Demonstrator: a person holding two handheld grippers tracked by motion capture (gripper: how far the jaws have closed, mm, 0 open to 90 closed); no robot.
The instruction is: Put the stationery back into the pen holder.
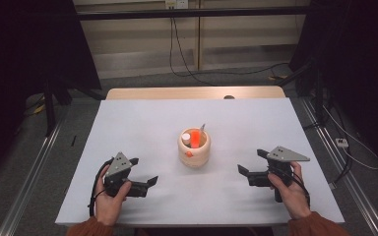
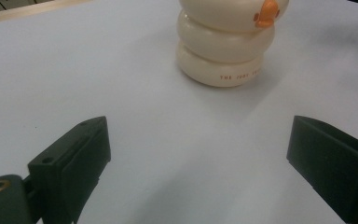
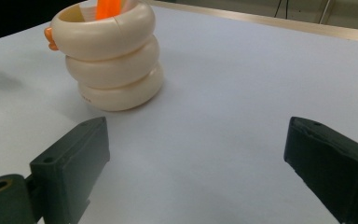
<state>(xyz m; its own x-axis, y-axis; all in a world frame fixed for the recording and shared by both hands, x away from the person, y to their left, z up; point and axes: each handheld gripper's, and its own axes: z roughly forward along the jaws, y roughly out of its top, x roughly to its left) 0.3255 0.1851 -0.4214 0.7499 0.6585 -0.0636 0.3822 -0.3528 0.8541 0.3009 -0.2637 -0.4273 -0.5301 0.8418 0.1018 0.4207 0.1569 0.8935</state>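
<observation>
A cream ringed duck-shaped holder (image 1: 194, 147) with an orange beak stands upright at the table's middle; it also shows in the left gripper view (image 2: 226, 42) and the right gripper view (image 3: 112, 60). An orange pen (image 1: 196, 139), a white-capped item (image 1: 186, 137) and a thin grey tool (image 1: 202, 128) stick out of it. My left gripper (image 1: 143, 171) is held open near the front left, its jaws empty and pointing toward the holder. My right gripper (image 1: 252, 161) is held open at the front right, empty, also facing the holder. Both stand well apart from it.
The white table top (image 1: 147, 118) has a wooden strip (image 1: 194, 92) along its far edge. Black stands and cables sit on the floor behind and to both sides. A person's hands and orange sleeves come in at the bottom.
</observation>
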